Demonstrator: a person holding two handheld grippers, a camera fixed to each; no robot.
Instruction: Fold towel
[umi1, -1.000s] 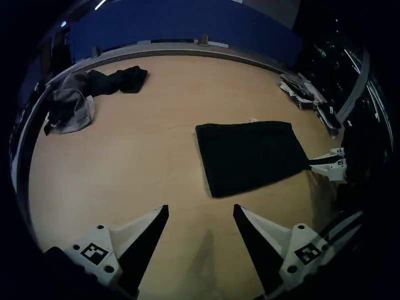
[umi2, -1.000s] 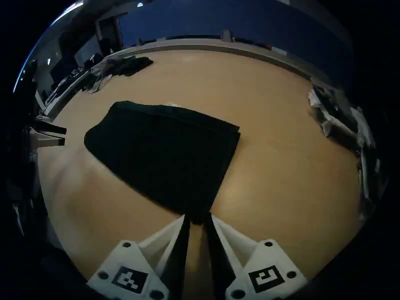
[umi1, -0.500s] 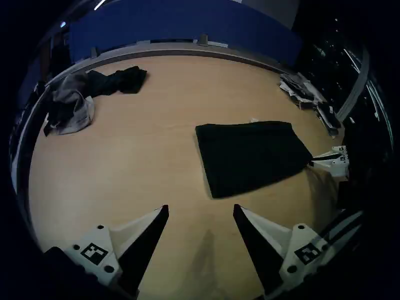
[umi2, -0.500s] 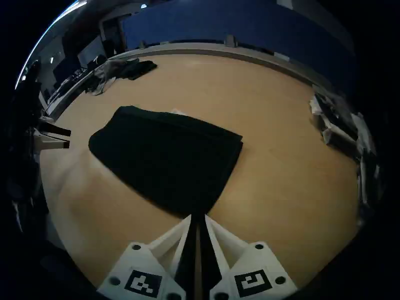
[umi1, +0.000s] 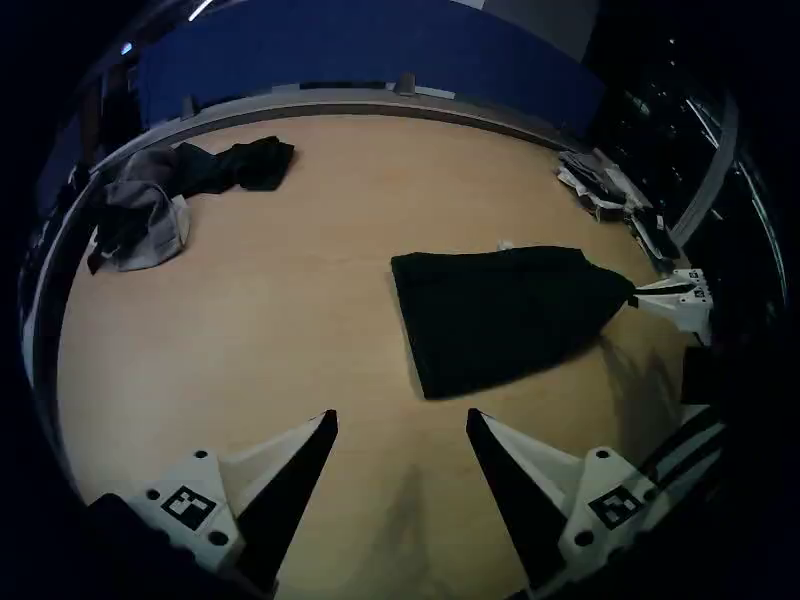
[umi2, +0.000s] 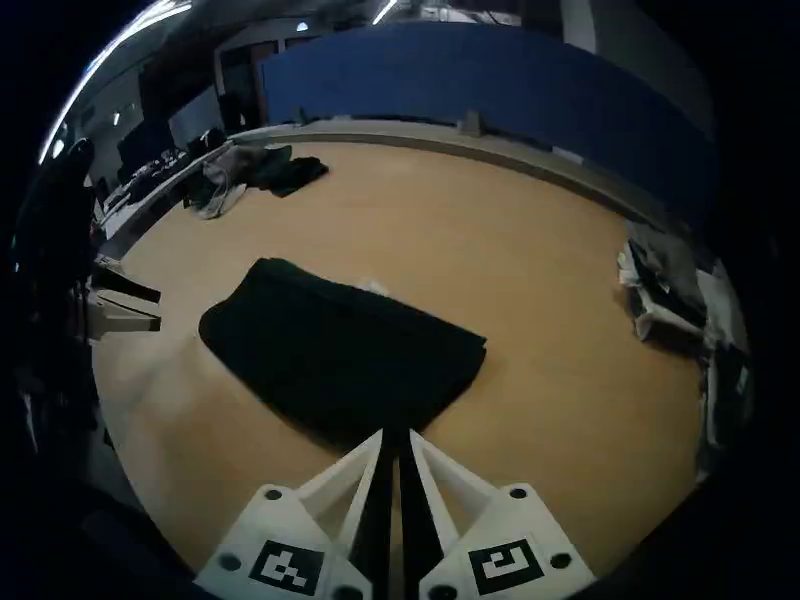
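The black cloth towel lies mid-way on the light wooden table, one corner clamped by the right gripper, probably for folding over, while the left gripper waits, fingers apart.

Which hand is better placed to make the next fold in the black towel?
Probably the right gripper: its fingers pinch a corner of the towel, lifted off the table. The left gripper hangs open, short of the towel.
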